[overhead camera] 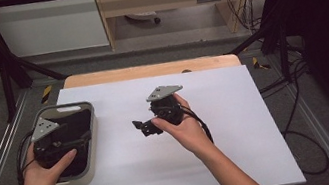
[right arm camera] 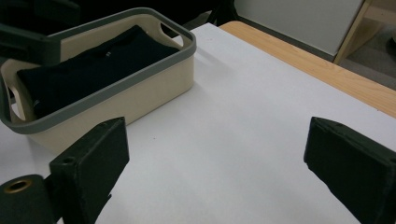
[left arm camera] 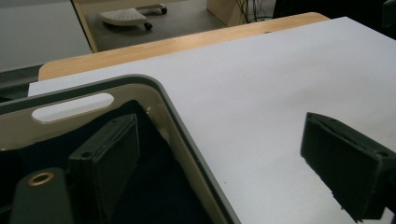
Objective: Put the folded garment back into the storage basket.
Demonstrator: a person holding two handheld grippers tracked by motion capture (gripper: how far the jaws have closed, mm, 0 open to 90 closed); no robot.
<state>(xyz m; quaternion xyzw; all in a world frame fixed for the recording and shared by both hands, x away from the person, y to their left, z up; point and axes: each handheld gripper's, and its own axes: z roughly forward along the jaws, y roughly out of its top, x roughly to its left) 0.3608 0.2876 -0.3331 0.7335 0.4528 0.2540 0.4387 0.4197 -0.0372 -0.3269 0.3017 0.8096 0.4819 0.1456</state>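
The left claw (overhead camera: 66, 139) hangs over the right rim of the basket (overhead camera: 92, 135), jaws spread, one jaw inside above the folded dark cloth (right arm camera: 88, 70) and the other outside over the white sheet (overhead camera: 239, 125) on the worktop (overhead camera: 148, 70). The right claw (overhead camera: 147, 126) hovers mid-sheet, jaws also spread and pinching nothing, pointed toward the basket. This looks like the opening reach: the cloth lies flat in the basket, not yet gripped. Next, the left claw likely needs to shift inward so both jaws clear the rim, drop onto a fold and close on it. A tiny pale mark sits on the cloth, too small to read; no other writing shows.
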